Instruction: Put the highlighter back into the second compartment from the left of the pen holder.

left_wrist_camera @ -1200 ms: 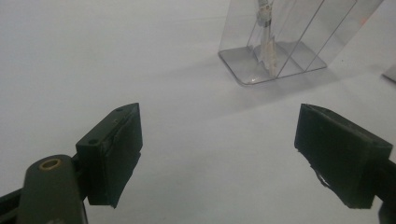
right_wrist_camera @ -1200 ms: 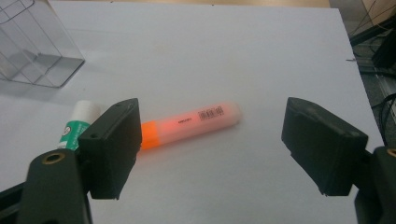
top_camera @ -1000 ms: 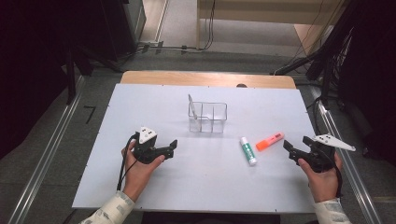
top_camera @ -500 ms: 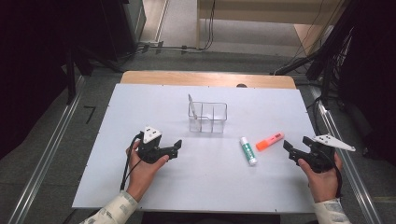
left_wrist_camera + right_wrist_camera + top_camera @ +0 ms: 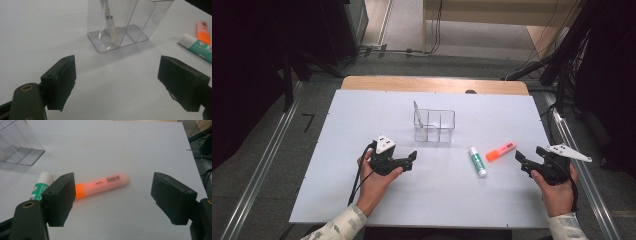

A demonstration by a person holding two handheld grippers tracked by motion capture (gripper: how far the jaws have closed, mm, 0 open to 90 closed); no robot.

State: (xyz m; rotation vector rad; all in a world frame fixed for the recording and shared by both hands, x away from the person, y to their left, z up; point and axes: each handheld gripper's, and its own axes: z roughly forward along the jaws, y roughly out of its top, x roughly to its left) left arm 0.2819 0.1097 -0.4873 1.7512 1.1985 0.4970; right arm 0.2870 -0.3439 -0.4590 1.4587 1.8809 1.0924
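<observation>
Two hand-held grippers rest low over a white table [image 5: 337, 150], one in each of a person's hands, and both have their jaws spread wide apart with nothing between them. The left hand-held gripper [image 5: 411, 161] sits near the table's middle left, its jaws pointing toward the right. Beyond it, toward the far side, stands a clear plastic organizer [image 5: 435, 125] with upright dividers, and a thin pen [image 5: 416, 112] leans in its left compartment. In the left gripper view, that organizer [image 5: 125, 22] stands straight ahead of the open jaws, well apart from them, with the pen [image 5: 110, 22] tilted inside.

The right hand-held gripper [image 5: 521, 161] is near the table's right edge, jaws pointing left. An orange highlighter [image 5: 500, 151] lies flat on the table just ahead of it (near, but not touching). Beside the highlighter lies a glue stick [image 5: 477, 161] with a white and green label, between the highlighter and the organizer. In the right gripper view, the highlighter [image 5: 102, 184] lies crosswise ahead of the open jaws, and the glue stick [image 5: 41, 186] shows partly behind the left jaw.
</observation>
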